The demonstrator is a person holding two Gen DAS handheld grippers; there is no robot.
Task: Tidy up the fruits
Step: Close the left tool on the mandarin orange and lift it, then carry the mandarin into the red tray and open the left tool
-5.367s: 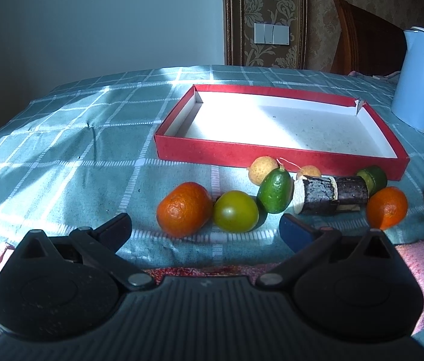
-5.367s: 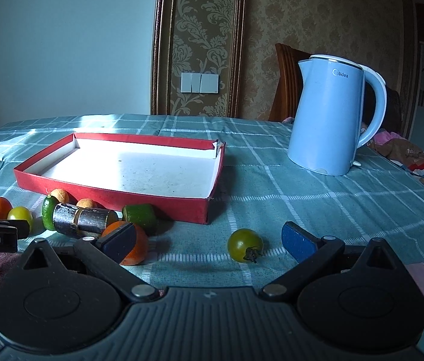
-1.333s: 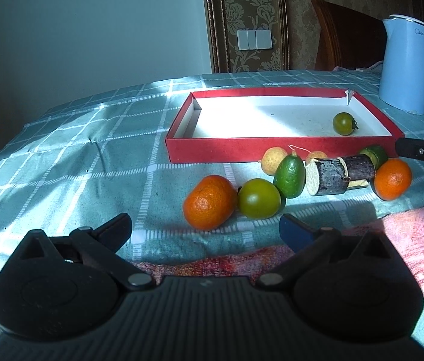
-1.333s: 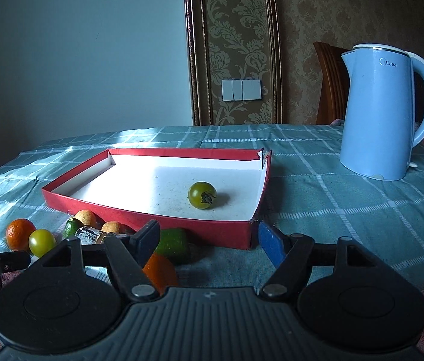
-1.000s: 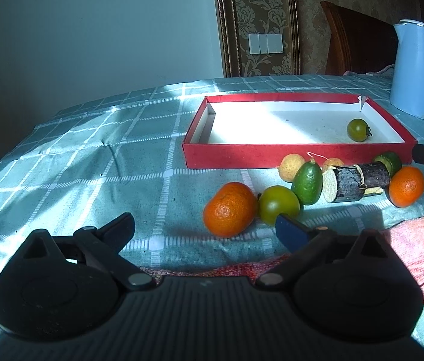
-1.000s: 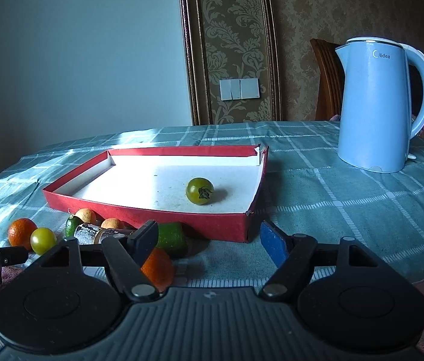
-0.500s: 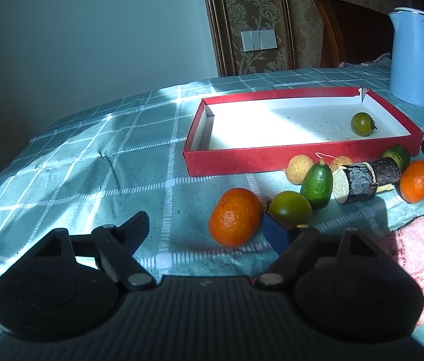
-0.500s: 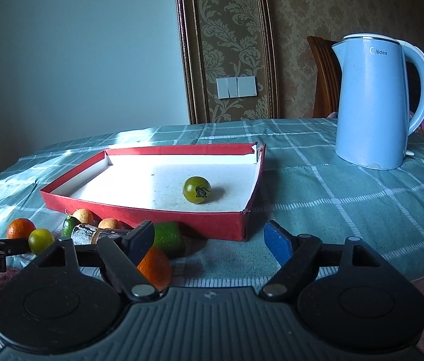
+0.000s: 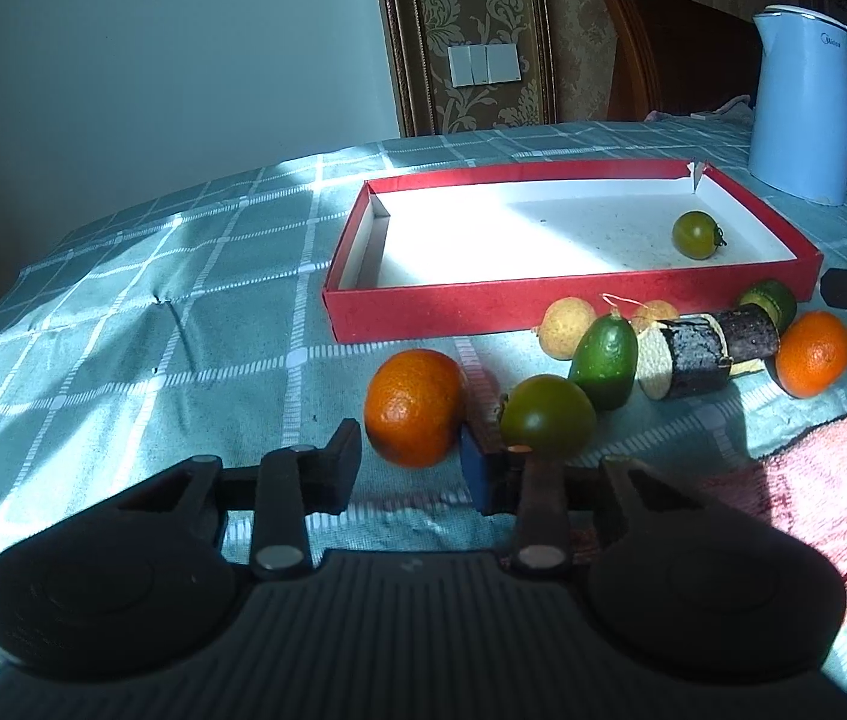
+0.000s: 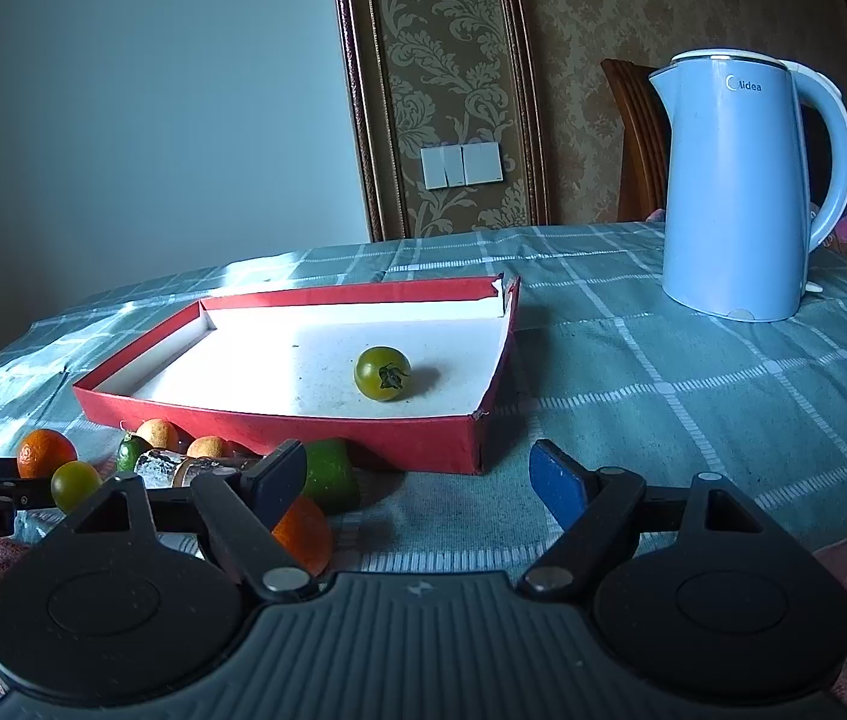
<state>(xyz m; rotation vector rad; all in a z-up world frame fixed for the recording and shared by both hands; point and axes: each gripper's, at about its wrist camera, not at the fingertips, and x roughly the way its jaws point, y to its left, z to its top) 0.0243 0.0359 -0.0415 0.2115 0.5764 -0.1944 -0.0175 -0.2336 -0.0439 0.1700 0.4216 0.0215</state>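
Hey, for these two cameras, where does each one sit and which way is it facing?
Left wrist: on the left hand-held gripper, facing over the fruit row to the red tray; its jaws have just been closing onto the mandarin between them.
Right wrist: on the open right hand-held gripper, further right, facing the tray's right end and the kettle.
Shared: tray, the green tomato in it, kettle, fruit row; each sees the other gripper's tip.
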